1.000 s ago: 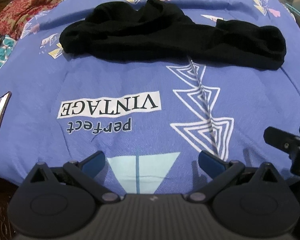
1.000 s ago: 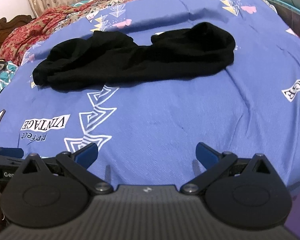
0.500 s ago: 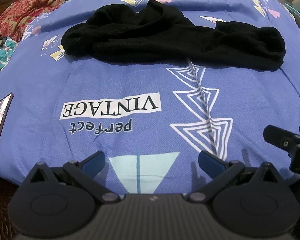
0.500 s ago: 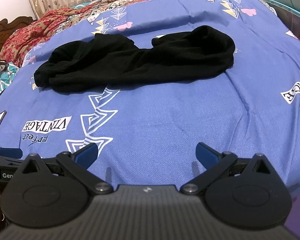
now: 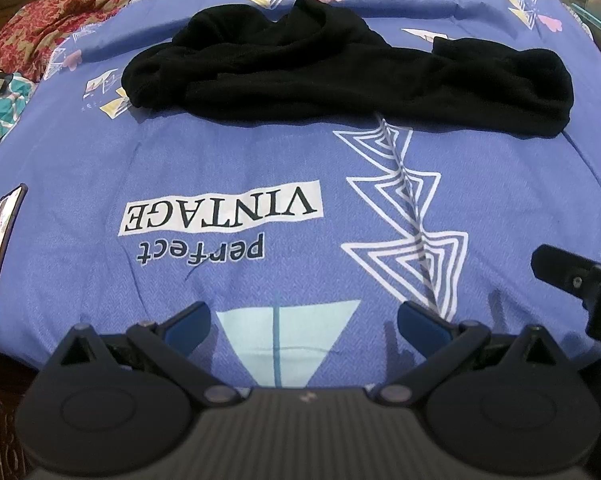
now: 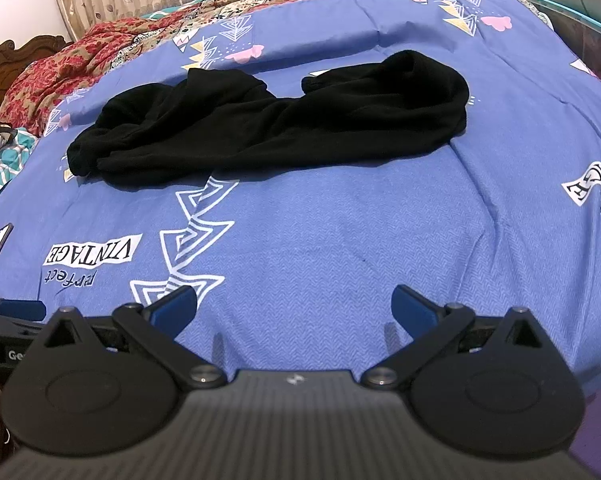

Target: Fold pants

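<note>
Left wrist view. The left gripper (image 5: 302,322) hangs over the near edge of the bed (image 5: 500,208), jaws wide apart and empty, aimed up the blue bedspread; this stance suggests an approach not yet begun. The black pants (image 5: 340,76) lie well apart from it, toward the far edge, crumpled crosswise in a low heap with bunched, rounded ends. A dark flat object, possibly a phone (image 5: 0,240), rests at the left edge. Part of the right gripper (image 5: 580,280) shows at the right margin.

Right wrist view. The right gripper (image 6: 292,306) is likewise spread and empty above the near edge, beside its partner, probably so that each may take one end. The pants (image 6: 284,120) read as soft, matte fabric; waistband and legs cannot be told apart.
</note>
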### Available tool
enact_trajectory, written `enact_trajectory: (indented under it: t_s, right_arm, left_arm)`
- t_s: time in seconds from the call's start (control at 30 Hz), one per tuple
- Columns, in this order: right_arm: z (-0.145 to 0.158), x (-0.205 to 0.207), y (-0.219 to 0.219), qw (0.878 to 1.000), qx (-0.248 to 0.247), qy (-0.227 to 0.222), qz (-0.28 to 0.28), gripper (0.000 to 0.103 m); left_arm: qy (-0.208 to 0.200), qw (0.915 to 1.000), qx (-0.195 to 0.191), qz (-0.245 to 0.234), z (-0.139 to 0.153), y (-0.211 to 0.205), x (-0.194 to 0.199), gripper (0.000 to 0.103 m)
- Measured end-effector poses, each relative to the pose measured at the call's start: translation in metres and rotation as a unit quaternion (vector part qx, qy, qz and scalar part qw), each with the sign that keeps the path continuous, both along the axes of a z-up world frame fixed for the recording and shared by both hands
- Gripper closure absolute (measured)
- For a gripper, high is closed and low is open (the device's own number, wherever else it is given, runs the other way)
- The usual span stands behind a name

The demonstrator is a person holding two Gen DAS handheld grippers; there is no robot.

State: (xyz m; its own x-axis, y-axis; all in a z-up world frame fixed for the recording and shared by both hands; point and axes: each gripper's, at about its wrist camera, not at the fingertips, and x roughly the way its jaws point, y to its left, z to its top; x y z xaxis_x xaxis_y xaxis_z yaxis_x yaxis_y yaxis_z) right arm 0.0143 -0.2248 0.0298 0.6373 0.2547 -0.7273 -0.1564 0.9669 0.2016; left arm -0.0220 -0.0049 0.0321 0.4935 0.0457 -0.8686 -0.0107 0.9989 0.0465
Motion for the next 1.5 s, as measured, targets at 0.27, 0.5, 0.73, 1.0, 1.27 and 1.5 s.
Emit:
enact_trajectory:
  t_s: [0.27,0.5,0.73,1.0,1.27,1.5]
  right_arm:
    - [0.0,0.0,0.0,1.0,-0.002,-0.001,0.001,0.001]
    - [-0.001,-0.002,0.001,1.0,-0.004,-0.002,0.001,0.004]
    - [-0.001,-0.001,0.004,1.0,-0.008,-0.002,0.002,0.004]
    - [-0.002,0.001,0.003,1.0,-0.014,-0.007,-0.001,0.004]
    - [-0.006,0.007,0.001,1.0,-0.008,0.001,0.004,0.034]
    - [-0.007,0.018,-0.008,1.0,0.006,0.005,-0.001,0.058]
  left_arm:
    - [0.004,1.0,-0.001,0.001,-0.004,0.001,0.0,0.0]
    - [0.007,1.0,-0.002,0.005,-0.007,0.002,0.001,0.0]
    - [0.007,1.0,-0.003,0.005,-0.008,0.003,0.001,0.0]
    - [-0.008,1.0,-0.006,0.001,-0.009,0.007,0.002,0.0]
    - [-0.035,0.9992,-0.018,0.002,0.0,0.027,0.016,0.0]
    - [-0.082,0.9924,-0.036,0.084,0.029,0.103,0.062,0.0]
